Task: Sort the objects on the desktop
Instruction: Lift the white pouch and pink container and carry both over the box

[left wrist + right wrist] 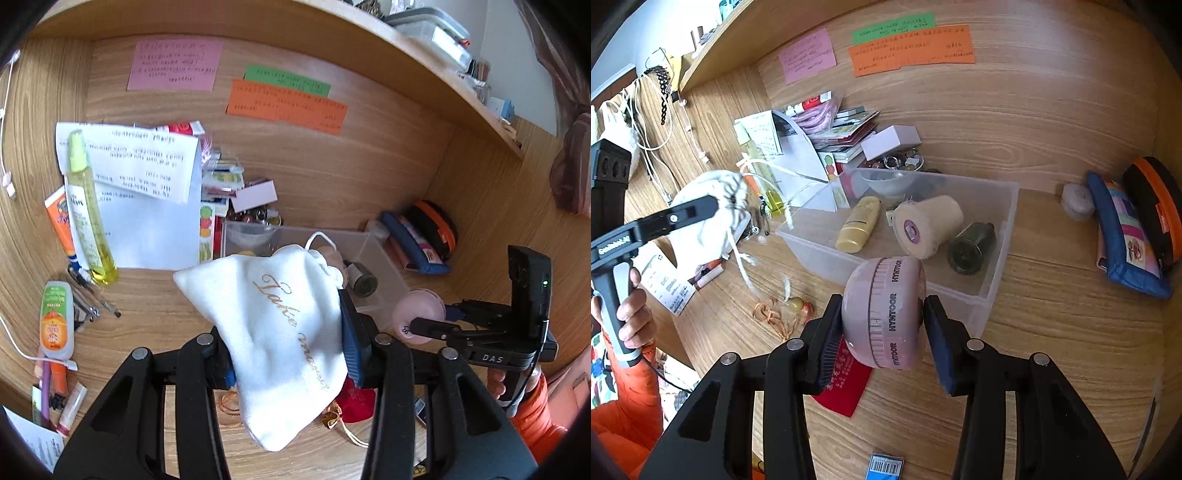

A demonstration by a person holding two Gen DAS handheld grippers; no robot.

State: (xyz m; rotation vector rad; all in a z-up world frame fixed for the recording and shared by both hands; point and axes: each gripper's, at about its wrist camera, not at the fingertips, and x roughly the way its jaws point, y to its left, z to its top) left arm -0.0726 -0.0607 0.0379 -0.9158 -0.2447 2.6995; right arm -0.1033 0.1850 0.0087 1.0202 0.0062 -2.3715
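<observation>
My left gripper [288, 347] is shut on a white drawstring pouch [273, 332] with gold lettering and holds it above the desk, in front of a clear plastic bin [384, 258]. The pouch also shows in the right wrist view [709, 218]. My right gripper [882, 325] is shut on a round pink device [886, 310] marked HYNTOOR, held just in front of the bin's near wall [905, 288]. The bin holds a yellow bottle [858, 229], a cream roll [927, 225] and a dark green bottle [971, 247].
Papers [147, 192], a yellow spray bottle [88, 206], tubes [57, 321] and pens lie on the left of the desk. A red pouch [842, 384] and orange cord [772, 314] lie under the grippers. A blue pencil case [1126, 236] and orange-black case [1160, 206] sit right.
</observation>
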